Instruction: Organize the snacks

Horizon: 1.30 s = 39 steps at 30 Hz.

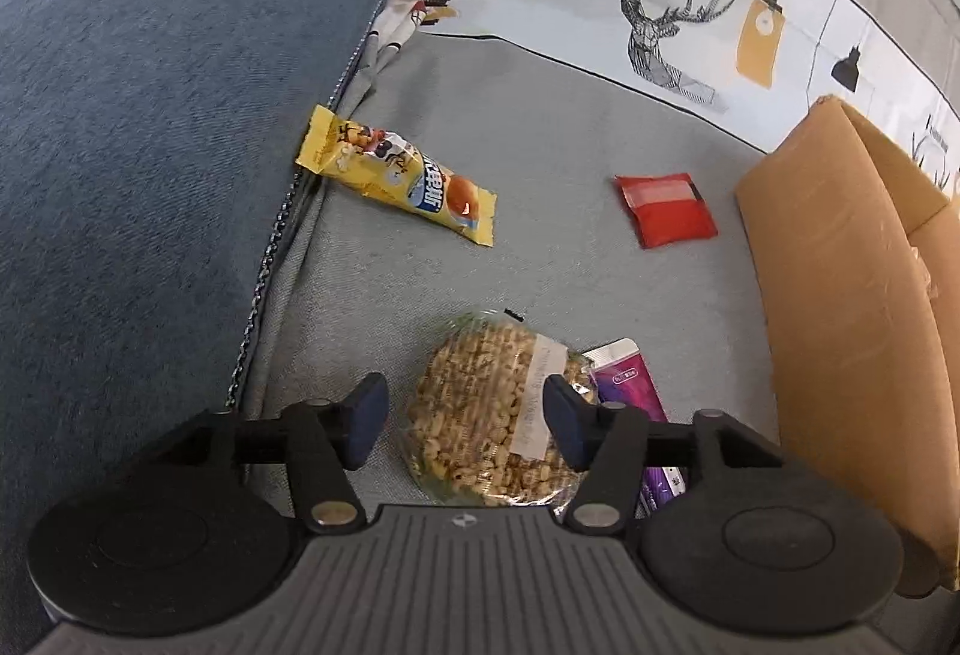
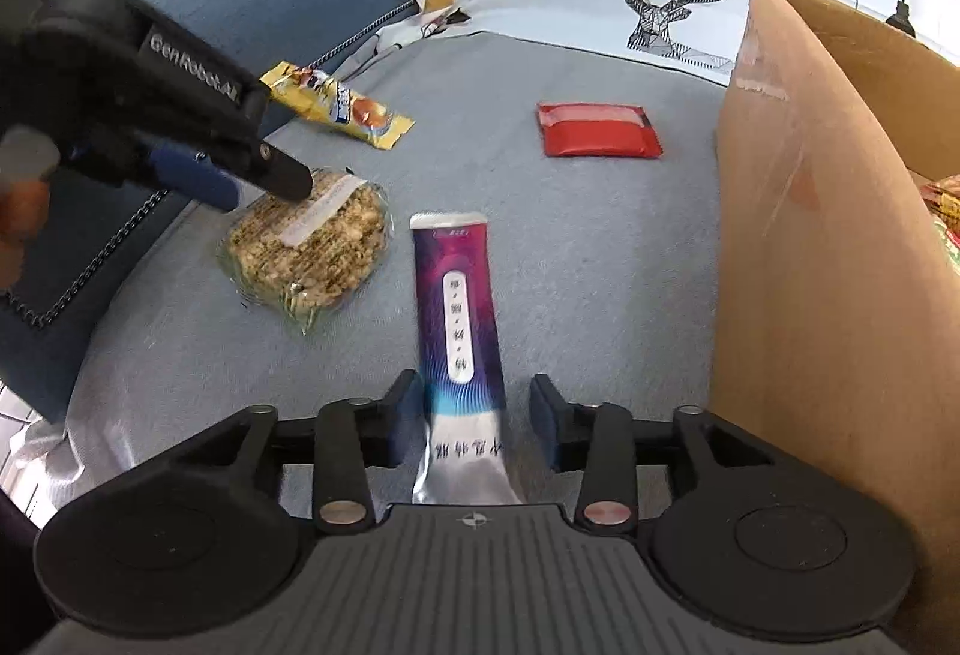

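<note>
The left hand-held gripper (image 1: 465, 421) pointed steeply down, its two blue pads (image 1: 366, 418) standing apart with a gap between them. The right hand-held gripper (image 2: 474, 418) also pointed down, less steeply, and its pads (image 2: 543, 424) stood apart too, but closer together. Neither pair of pads pressed on anything.

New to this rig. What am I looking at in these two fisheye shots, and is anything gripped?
No robot: a person holds a two-finger gripper in each hand, each with a camera looking along its fingers. The left gripper straddles a round puffed-grain cake in clear wrap; the right gripper straddles a long purple foil packet. Both are open, so nothing is gripped. Also on the grey cloth: a yellow snack bar wrapper, a red flat pouch and a brown cardboard box.
</note>
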### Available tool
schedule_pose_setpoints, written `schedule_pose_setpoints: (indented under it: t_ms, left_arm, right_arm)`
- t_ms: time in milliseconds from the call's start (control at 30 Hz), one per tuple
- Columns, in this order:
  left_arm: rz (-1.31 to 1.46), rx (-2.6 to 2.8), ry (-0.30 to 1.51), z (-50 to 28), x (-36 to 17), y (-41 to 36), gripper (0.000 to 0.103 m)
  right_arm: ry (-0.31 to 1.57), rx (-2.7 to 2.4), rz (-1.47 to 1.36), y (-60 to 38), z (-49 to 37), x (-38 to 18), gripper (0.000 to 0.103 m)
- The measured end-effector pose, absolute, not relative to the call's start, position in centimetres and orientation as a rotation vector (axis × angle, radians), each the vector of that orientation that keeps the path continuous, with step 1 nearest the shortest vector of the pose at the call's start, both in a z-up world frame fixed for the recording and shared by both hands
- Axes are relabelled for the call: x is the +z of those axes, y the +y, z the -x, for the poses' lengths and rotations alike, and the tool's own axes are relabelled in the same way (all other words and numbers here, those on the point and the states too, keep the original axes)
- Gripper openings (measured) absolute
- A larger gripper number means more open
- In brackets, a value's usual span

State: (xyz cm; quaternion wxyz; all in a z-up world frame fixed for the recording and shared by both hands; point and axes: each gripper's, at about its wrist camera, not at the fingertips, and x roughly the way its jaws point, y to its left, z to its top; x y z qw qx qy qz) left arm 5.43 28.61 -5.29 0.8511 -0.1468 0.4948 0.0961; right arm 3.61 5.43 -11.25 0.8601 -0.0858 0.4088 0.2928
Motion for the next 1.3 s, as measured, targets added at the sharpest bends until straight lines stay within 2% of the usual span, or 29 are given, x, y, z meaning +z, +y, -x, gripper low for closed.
schedule_pose_setpoints:
  t_ms: [100,400,433,467,633,767,933,1300]
  left_arm:
    - [0.31,0.202,1.055,-5.5,-5.6,28.4,0.079]
    - [0.308,0.185,1.083,-6.3,-6.1,27.7,0.084]
    - [0.304,0.183,1.086,-6.3,-6.2,27.6,0.084]
    - [0.3,0.182,1.088,-6.4,-6.2,27.5,0.084]
    - [0.299,0.183,1.088,-6.3,-6.2,27.3,0.085]
    - [0.291,0.181,1.102,-6.4,-6.4,27.2,0.086]
    - [0.249,0.157,1.122,-6.6,-6.7,26.2,0.095]
    - [0.14,0.144,1.162,-7.2,-7.7,24.9,0.095]
  right_arm:
    - [0.833,0.613,0.207,5.7,-3.5,-11.4,0.048]
    - [0.837,0.6,0.189,5.8,-4.4,-12.0,0.048]
    - [0.833,0.601,0.195,5.9,-4.3,-12.0,0.044]
    - [0.828,0.604,0.2,5.9,-4.3,-12.0,0.035]
    - [0.818,0.604,0.185,5.7,-4.1,-11.7,0.026]
    - [0.81,0.6,0.185,5.6,-4.0,-11.5,0.026]
    - [0.83,0.59,0.2,5.8,-4.0,-11.9,0.032]
    - [0.824,0.589,0.21,6.0,-4.2,-12.1,0.034]
